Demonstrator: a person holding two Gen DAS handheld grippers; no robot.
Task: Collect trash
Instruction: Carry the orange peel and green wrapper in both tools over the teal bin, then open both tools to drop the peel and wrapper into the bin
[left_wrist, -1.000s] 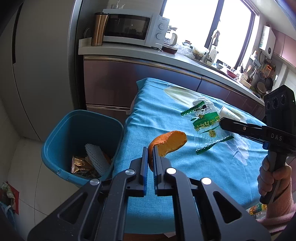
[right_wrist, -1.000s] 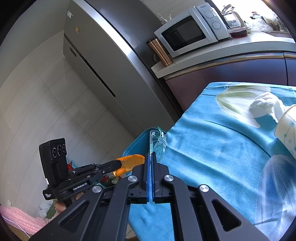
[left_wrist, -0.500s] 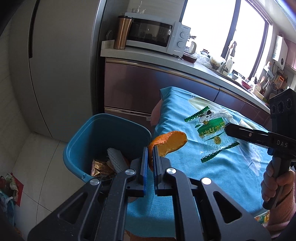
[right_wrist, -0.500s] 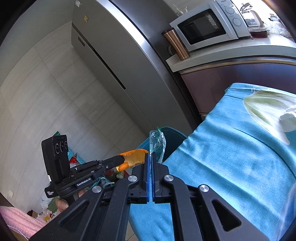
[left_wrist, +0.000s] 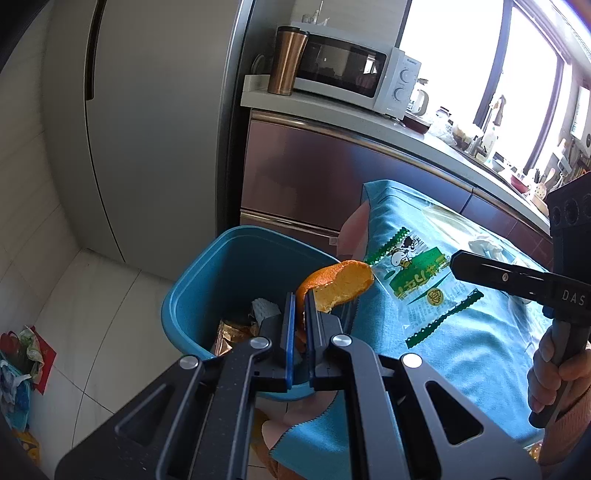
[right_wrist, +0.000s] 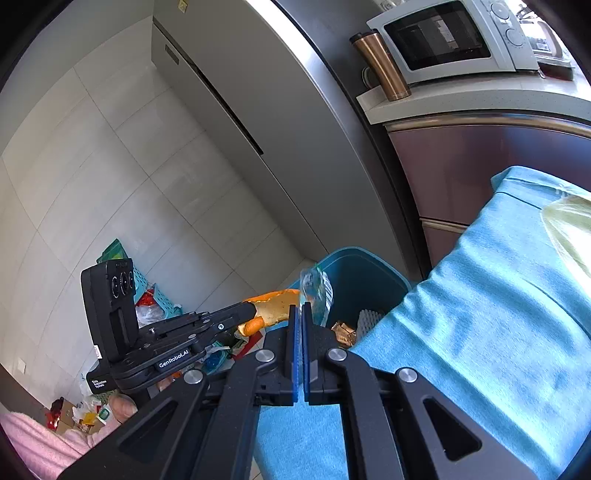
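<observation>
While both pieces of trash are held over or beside the bin, neither is released yet. The left gripper (left_wrist: 300, 312) has its jaws clamped on a curved orange fruit peel (left_wrist: 338, 282), gripped by its lower edge so that the rest sticks up and clear of the pads. The right gripper (right_wrist: 299, 314) has its jaws closed on a clear plastic snack wrapper with green print and zigzag edges (left_wrist: 417, 286); being thin film, it lets the pads come almost together, and it hangs loose from its pinched edge. Just beyond and below both sets of jaws stands the round blue plastic waste bin (left_wrist: 207, 280), on the pale tiled floor (left_wrist: 92, 314) against the left edge of the table, which is covered by a light blue cloth (left_wrist: 476, 343). Crumpled gold foil and a white foam net are already seen inside it. The peel is judged to be above the near right rim, the wrapper over the cloth edge, so both appear positioned for dropping.
</observation>
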